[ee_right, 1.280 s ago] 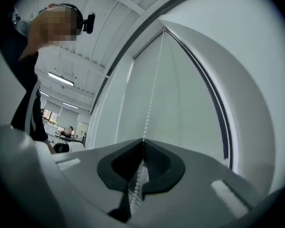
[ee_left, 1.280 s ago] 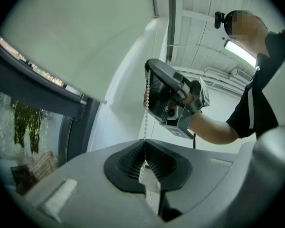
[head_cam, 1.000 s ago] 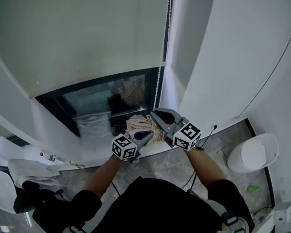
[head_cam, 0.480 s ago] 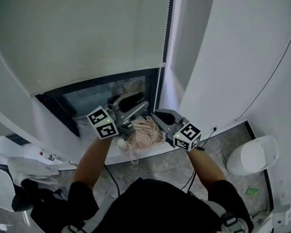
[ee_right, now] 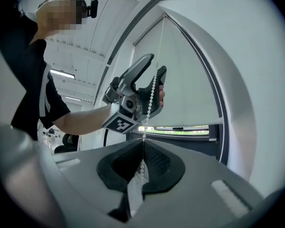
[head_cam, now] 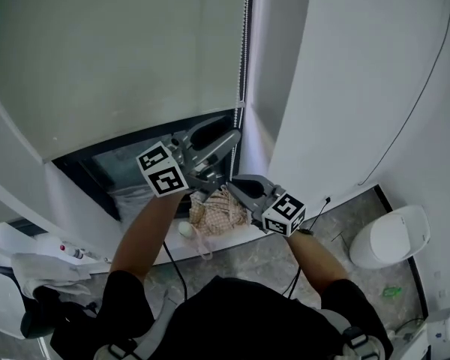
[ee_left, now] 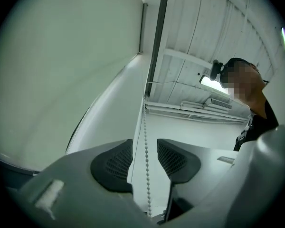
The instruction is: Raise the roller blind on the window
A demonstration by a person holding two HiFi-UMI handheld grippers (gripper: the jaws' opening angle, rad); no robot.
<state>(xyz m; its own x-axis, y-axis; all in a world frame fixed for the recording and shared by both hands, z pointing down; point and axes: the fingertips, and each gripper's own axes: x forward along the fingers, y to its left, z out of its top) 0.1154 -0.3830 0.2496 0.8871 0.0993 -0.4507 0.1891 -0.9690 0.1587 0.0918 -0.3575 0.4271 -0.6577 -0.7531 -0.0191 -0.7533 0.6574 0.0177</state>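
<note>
Tightly, bead chain (ee_right: 142,168) (right jaws)

At the window, my left gripper (head_cam: 232,132), jaws just opened, points up with the bead chain (head_cam: 244,51) passing between its fingertips. Just below them my right gripper (head_cam: 235,184) pinches the same chain, beside the roller blind (head_cam: 120,58).
</note>
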